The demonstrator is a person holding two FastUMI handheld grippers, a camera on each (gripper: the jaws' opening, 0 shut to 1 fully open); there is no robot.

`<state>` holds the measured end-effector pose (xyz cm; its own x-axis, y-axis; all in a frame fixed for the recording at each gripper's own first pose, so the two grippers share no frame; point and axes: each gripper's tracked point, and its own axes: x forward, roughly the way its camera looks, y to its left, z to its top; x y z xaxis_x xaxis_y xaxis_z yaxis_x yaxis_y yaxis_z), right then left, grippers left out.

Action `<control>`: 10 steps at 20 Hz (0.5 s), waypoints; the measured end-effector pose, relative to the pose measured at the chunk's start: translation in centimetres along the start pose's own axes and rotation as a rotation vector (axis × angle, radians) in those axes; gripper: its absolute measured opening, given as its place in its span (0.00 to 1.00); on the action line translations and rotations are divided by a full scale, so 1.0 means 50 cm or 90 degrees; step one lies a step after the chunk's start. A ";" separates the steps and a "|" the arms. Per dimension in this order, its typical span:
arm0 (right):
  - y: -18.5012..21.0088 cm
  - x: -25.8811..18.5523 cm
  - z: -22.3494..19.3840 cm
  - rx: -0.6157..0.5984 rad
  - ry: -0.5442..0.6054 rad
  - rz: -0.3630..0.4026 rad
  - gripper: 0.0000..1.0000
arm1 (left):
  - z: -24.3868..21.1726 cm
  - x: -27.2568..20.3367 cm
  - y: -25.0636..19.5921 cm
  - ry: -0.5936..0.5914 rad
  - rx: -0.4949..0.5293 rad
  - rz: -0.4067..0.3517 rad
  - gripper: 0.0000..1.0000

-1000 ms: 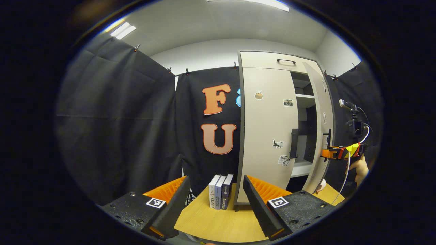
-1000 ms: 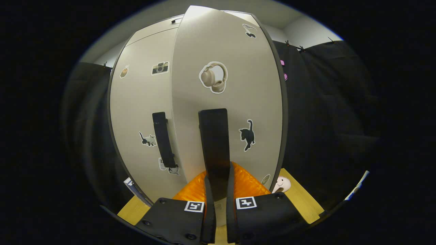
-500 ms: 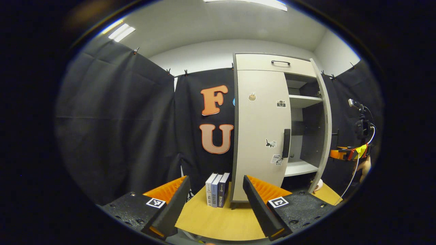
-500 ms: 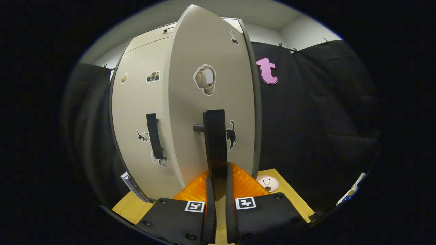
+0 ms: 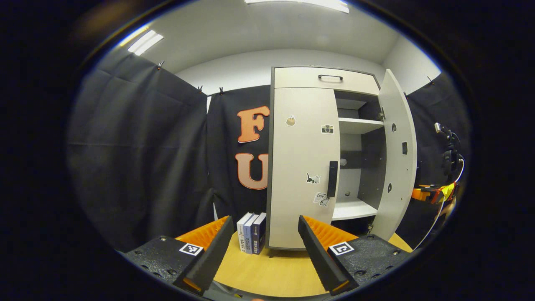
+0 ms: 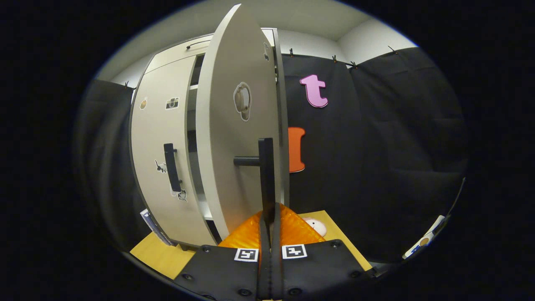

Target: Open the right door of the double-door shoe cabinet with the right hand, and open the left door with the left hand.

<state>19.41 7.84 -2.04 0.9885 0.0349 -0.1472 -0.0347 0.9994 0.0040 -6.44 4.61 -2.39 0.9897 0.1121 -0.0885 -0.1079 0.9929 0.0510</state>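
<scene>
In the left gripper view, the left tool [image 5: 263, 251] hangs wide apart over the pale wooden bench [image 5: 271, 271], holding nothing. A row of upright grey and navy books [image 5: 251, 232] stands just beside the tall beige double-door shoe cabinet [image 5: 303, 167], whose left door [image 5: 301, 146] is closed. Its right door [image 5: 397, 154] stands swung wide. In the right gripper view, the right tool [image 6: 267, 234] is clamped on that door's black bar handle [image 6: 266, 175].
</scene>
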 end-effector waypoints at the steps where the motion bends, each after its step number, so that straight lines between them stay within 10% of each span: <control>1: -0.007 -0.001 0.001 -0.003 -0.001 -0.002 0.08 | 0.000 0.001 -0.011 0.001 0.002 0.000 0.92; 10: -0.023 -0.001 0.004 0.011 0.002 0.021 0.08 | 0.005 -0.011 -0.065 0.003 -0.010 0.026 0.94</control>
<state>19.41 6.68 -1.82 0.9865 0.0677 -0.1494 -0.0646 0.9976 0.0257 -6.61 1.30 -2.26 0.9840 0.1524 -0.0919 -0.1494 0.9880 0.0392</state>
